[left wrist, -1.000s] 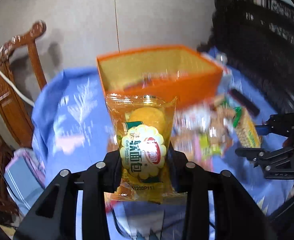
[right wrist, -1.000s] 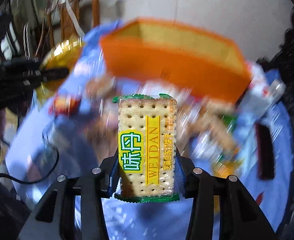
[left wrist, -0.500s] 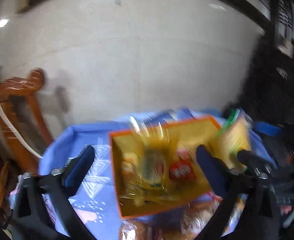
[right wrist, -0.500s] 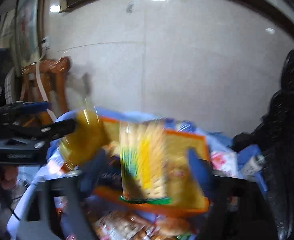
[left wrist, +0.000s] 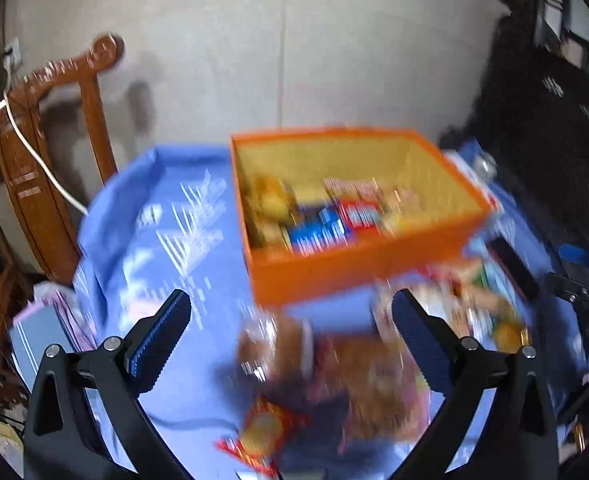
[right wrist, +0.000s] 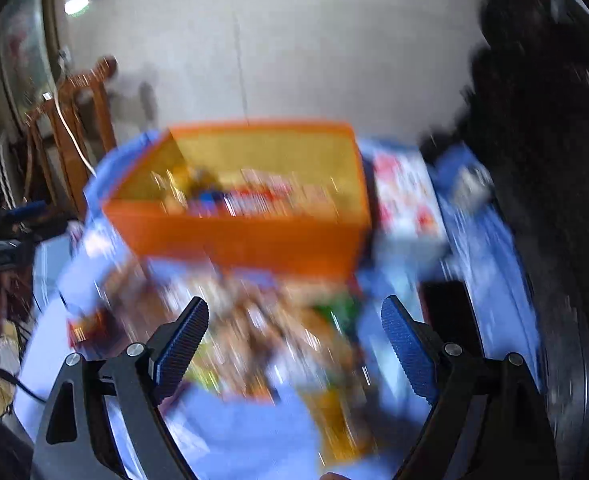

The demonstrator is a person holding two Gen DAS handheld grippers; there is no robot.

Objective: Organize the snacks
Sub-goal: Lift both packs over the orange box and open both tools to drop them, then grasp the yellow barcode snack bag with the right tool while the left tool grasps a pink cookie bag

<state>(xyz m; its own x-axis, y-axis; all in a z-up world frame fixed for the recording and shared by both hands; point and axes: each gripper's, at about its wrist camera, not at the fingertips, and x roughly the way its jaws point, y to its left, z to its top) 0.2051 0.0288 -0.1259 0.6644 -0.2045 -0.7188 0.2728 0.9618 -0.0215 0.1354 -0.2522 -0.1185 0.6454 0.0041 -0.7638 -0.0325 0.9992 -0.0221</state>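
An orange box (left wrist: 358, 268) (right wrist: 238, 236) stands on the blue tablecloth and holds several snack packets, among them blue and red ones (left wrist: 326, 228). In front of it lies a blurred heap of loose snack packets (left wrist: 342, 364) (right wrist: 262, 340). My left gripper (left wrist: 290, 328) is open and empty, above the heap and short of the box. My right gripper (right wrist: 294, 336) is also open and empty over the heap. The right gripper's body (left wrist: 582, 300) shows at the right edge of the left wrist view. Both views are motion-blurred.
A carved wooden chair (left wrist: 42, 152) with a white cable stands at the table's left. A white printed box (right wrist: 406, 196) sits right of the orange box, and a black flat object (right wrist: 446, 312) lies beside the heap. A dark mass (right wrist: 554, 160) fills the right side.
Both grippers carried their packets over the orange box and let them go: the yellow bread pack from the left, the cracker pack from the right. Both have since drawn back over the heap, jaws wide.
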